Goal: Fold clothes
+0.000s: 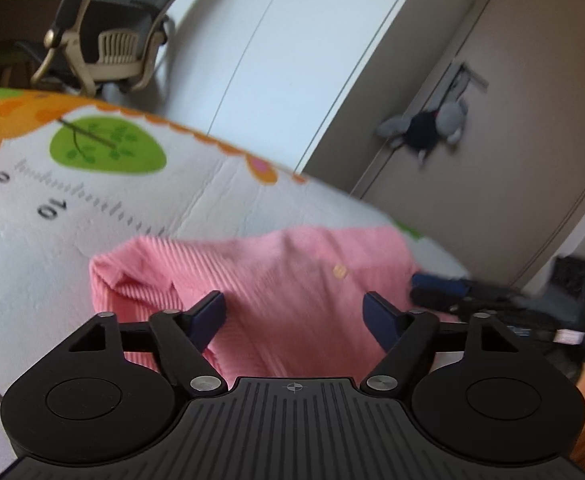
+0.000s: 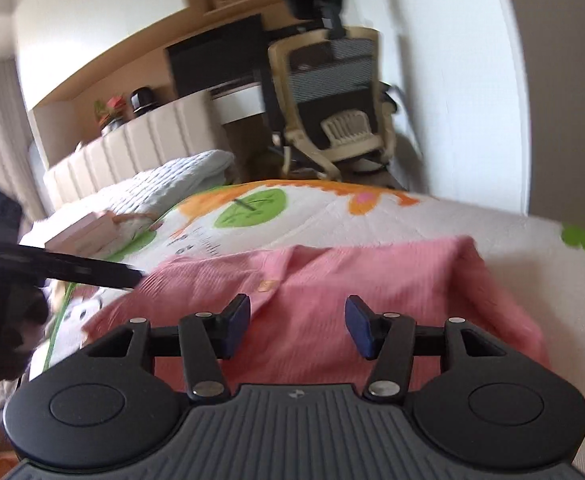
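Both grippers, left (image 1: 294,312) and right (image 2: 297,326), hover spread-fingered, empty, above the pink shirt (image 1: 292,268).

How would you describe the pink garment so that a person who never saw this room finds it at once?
Look at the white play mat printed with orange shapes, a green tree and a ruler scale. The pink garment lies on it, just ahead of both open claws. It is the only pink ribbed cloth there, with a small pale button on its front.

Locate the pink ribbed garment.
The pink ribbed garment lies low and central in both wrist views, on the white cartoon-print play mat, just ahead of each open hand-held gripper.
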`<action>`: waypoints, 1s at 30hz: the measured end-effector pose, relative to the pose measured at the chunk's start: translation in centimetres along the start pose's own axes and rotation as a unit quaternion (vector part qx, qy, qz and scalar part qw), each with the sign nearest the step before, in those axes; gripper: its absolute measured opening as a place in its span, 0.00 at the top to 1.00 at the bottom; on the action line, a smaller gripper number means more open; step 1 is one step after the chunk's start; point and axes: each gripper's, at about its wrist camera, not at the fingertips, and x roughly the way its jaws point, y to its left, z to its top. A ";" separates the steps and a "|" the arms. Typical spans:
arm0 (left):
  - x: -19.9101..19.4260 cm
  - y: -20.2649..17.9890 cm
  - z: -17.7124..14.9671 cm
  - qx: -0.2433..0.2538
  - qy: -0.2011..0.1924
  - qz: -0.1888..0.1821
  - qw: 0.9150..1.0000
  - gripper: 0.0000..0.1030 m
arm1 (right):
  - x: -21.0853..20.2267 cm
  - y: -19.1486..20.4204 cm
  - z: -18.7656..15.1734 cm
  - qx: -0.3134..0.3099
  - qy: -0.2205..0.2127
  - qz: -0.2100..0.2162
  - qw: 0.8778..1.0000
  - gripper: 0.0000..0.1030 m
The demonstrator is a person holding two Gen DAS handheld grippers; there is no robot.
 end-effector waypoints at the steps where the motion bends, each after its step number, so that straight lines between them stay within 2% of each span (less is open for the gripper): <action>1: 0.8 0.2 -0.1 0.008 0.008 0.020 1.000 0.27 | 0.5 1.2 -0.2 -0.042 0.007 -0.023 0.999 0.49; 3: 1.9 0.8 -0.3 0.017 0.019 0.050 0.998 0.24 | 1.9 3.4 -0.8 -0.122 0.021 -0.062 0.990 0.49; 5: 2.6 1.7 -0.2 0.013 0.024 0.063 0.998 0.19 | 3.7 3.9 -1.7 -0.164 0.040 -0.088 0.982 0.47; 8: 1.9 2.2 0.3 0.001 0.010 0.067 0.998 0.19 | 4.4 3.7 -2.2 -0.193 0.034 -0.123 0.973 0.45; 11: 0.2 1.6 0.9 0.006 -0.015 0.056 0.998 0.21 | 3.5 3.1 -1.6 -0.176 0.029 -0.113 0.978 0.45; 14: -1.3 0.2 2.0 0.010 -0.051 0.004 0.999 0.18 | 2.9 1.6 -0.1 -0.134 0.020 -0.100 0.986 0.42; 16: -1.6 -0.8 2.7 0.012 -0.072 -0.033 0.997 0.09 | 2.8 0.5 0.9 -0.106 0.013 -0.099 0.989 0.42; 18: -0.2 -1.1 3.0 0.005 -0.066 -0.061 0.996 0.09 | 3.9 -1.0 1.5 -0.071 0.014 -0.100 0.992 0.42; 19: 1.1 -1.1 2.9 0.001 -0.053 -0.059 0.997 0.09 | 4.7 -1.8 1.6 -0.057 0.021 -0.103 0.993 0.42; 21: 3.9 -0.5 2.3 -0.010 -0.026 -0.025 0.999 0.10 | 6.4 -2.9 1.1 -0.047 0.040 -0.125 0.990 0.42; 24: 6.4 0.5 0.9 -0.013 -0.013 0.011 1.000 0.12 | 7.7 -4.0 0.5 -0.043 0.055 -0.146 0.987 0.38; 27: 6.8 -0.2 -0.2 0.045 -0.027 0.018 0.998 0.08 | 7.6 -4.0 0.4 -0.048 0.051 -0.148 0.986 0.35; 30: 7.0 -0.4 -0.2 0.053 -0.025 0.018 0.998 0.06 | 7.5 -3.7 0.2 -0.056 0.052 -0.156 0.985 0.34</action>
